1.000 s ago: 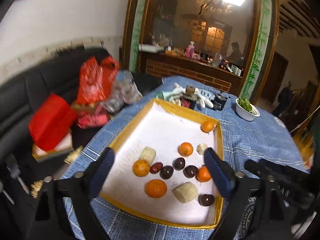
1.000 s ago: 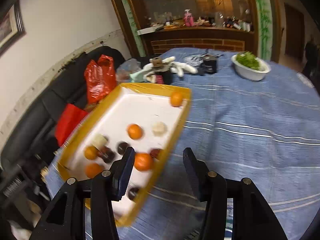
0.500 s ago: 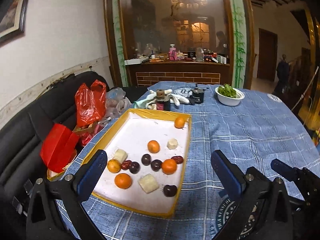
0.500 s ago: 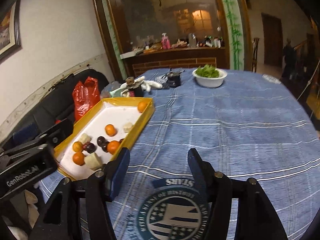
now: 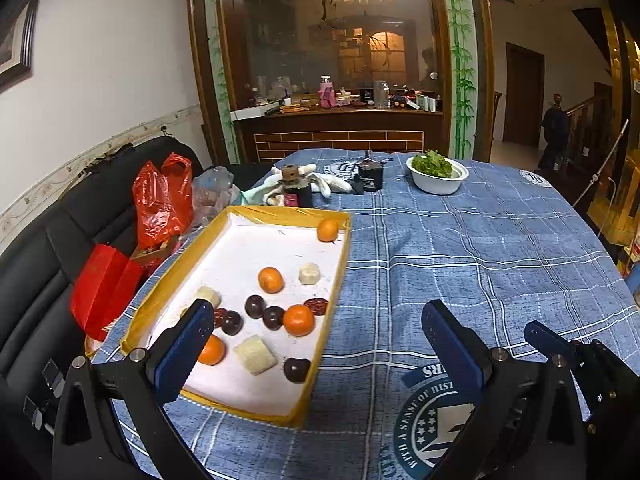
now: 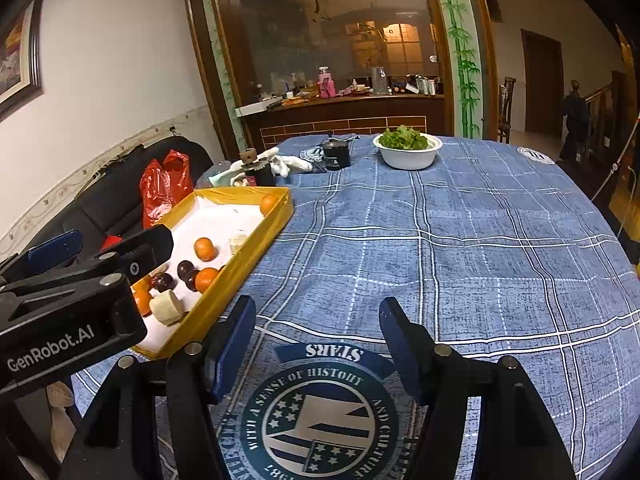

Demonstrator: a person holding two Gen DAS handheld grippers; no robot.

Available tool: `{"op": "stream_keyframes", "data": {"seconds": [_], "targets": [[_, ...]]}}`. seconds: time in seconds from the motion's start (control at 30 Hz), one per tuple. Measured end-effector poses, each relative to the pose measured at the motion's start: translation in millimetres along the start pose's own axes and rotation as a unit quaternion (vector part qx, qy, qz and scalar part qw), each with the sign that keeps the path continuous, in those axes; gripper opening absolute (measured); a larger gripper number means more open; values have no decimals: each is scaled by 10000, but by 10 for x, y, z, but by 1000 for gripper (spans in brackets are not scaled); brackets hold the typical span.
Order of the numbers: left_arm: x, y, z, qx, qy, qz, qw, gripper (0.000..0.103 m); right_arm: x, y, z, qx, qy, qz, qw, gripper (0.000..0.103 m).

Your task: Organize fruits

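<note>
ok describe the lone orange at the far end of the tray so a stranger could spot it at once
Find the yellow-rimmed tray on the blue checked tablecloth. Go to its far end, the one nearest the white bowl of greens. The orange sits alone in the corner there, apart from the other fruit bunched at the near end.

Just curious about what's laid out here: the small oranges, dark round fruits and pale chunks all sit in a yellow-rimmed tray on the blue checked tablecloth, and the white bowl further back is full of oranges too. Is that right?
Nearly. The white bowl holds leafy greens, not oranges, as the right wrist view shows. The rest stands: the small oranges, dark round fruits and pale chunks sit in the yellow-rimmed tray on the blue checked tablecloth.
</note>
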State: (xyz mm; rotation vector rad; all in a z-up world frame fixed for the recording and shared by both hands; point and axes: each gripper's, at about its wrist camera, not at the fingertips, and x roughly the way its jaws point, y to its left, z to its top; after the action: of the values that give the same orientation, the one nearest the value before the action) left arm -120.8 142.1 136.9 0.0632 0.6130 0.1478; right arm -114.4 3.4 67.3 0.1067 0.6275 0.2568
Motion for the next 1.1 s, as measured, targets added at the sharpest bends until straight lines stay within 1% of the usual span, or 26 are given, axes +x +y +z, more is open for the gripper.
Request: {"op": "stream_keyframes", "data": {"seconds": [0.17, 0.4, 0.67, 0.83, 1.1], "targets": [[23, -55, -12, 74, 27, -31, 10000, 103, 43, -27, -3, 44, 53, -30, 10000, 71], [40, -37, -20, 27, 50, -89, 9999, 103, 99, -34, -16, 65, 122, -74, 9999, 71], [33, 9, -47, -12, 74, -101, 9999, 103, 84, 19, -19, -3, 86, -147, 9999, 72], [28, 46, -58, -60, 63, -103, 9999, 103, 73, 53, -27, -53, 69, -224, 9997, 75], [44, 29, -81, -43, 111, -56, 9999, 103, 65, 71, -53, -91, 84, -268, 9996, 76]]}}
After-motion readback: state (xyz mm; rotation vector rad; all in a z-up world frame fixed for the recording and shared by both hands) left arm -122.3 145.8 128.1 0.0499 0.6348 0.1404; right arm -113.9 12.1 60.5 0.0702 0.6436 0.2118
